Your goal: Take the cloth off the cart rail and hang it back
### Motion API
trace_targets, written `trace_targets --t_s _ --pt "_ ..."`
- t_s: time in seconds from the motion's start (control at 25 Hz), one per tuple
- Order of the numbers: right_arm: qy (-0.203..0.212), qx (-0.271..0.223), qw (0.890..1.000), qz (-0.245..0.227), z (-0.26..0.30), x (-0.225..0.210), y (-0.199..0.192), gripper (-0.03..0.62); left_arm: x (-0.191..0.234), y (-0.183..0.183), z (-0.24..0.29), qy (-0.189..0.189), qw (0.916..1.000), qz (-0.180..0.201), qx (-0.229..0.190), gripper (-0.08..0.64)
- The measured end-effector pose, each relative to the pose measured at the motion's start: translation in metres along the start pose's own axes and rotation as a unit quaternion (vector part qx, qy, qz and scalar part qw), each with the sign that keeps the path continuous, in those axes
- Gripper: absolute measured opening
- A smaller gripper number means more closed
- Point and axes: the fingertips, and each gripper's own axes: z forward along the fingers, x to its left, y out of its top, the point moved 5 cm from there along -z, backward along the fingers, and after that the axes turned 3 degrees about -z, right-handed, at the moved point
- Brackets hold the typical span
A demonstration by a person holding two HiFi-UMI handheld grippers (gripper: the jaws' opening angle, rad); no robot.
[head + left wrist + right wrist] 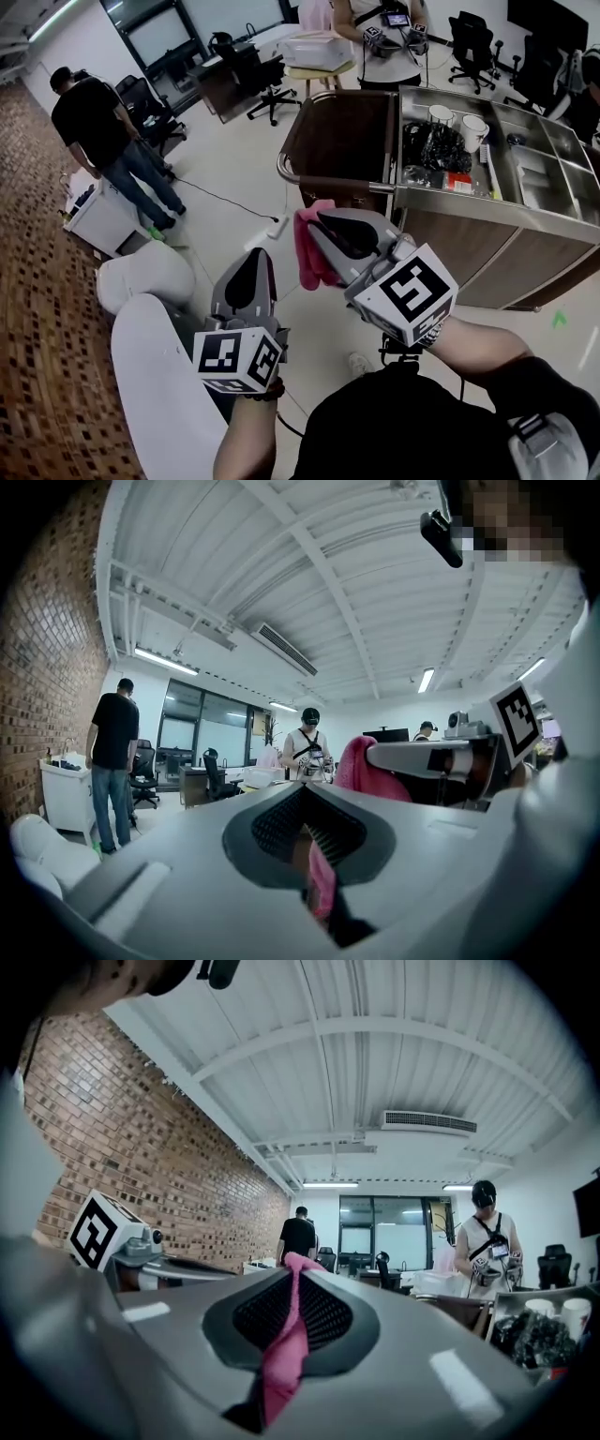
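A pink cloth (309, 251) hangs in the air just in front of the cart's chrome rail (323, 182), not touching it. My right gripper (306, 221) is shut on the cloth's upper edge, and the cloth runs as a pink strip (284, 1354) between its jaws. My left gripper (255, 257) sits lower and to the left, shut on another part of the cloth (322, 885). In the left gripper view, the right gripper (375, 755) shows with the cloth (367, 772) bunched beneath it.
The cart (487, 220) stands ahead on the right, with a brown bag (345, 131) at its rail end and cups (472, 129) and a black bag in its steel tray. A person in black (103, 141) stands at the left, another stands behind the cart, and a white chair (155, 375) is close by me.
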Motion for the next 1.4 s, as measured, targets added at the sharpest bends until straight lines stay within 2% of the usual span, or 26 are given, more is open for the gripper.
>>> trace_targets --t_s 0.08,0.24,0.44,0.72,0.96,1.08,1.2,1.28,1.4 --pt "-0.006 0.0 1.0 0.0 0.045 0.008 0.0 0.018 0.045 0.003 0.009 -0.01 1.0 0.0 0.001 0.005" --pt "-0.016 -0.001 1.0 -0.003 0.074 -0.013 -0.004 0.018 0.069 0.0 0.039 -0.018 0.9998 0.001 0.002 0.005" --pt "-0.034 0.001 0.999 -0.017 0.129 -0.01 0.004 0.018 0.125 0.001 0.061 -0.037 0.9992 -0.015 0.002 0.005" --pt "-0.074 0.006 0.997 -0.031 0.175 -0.001 0.011 0.018 0.172 0.001 0.081 -0.085 0.9959 -0.029 -0.002 0.005" --pt "-0.121 0.014 0.992 -0.041 0.231 0.025 0.015 0.018 0.234 0.012 0.08 -0.131 0.9908 -0.035 -0.002 0.005" --pt "-0.146 0.024 0.988 -0.049 0.276 0.051 0.009 0.018 0.286 0.011 0.07 -0.153 0.9872 -0.045 0.001 0.005" --pt "-0.166 0.035 0.984 -0.055 0.343 0.084 0.0 0.018 0.358 0.011 0.056 -0.171 0.9838 -0.053 -0.004 0.004" --pt "-0.176 0.035 0.981 -0.07 0.378 0.093 -0.003 0.018 0.393 0.01 0.055 -0.181 0.9817 -0.058 -0.005 0.005" --pt "-0.189 0.014 0.973 -0.131 0.406 0.082 0.002 0.018 0.417 0.007 0.062 -0.191 0.9793 -0.066 -0.003 0.005"
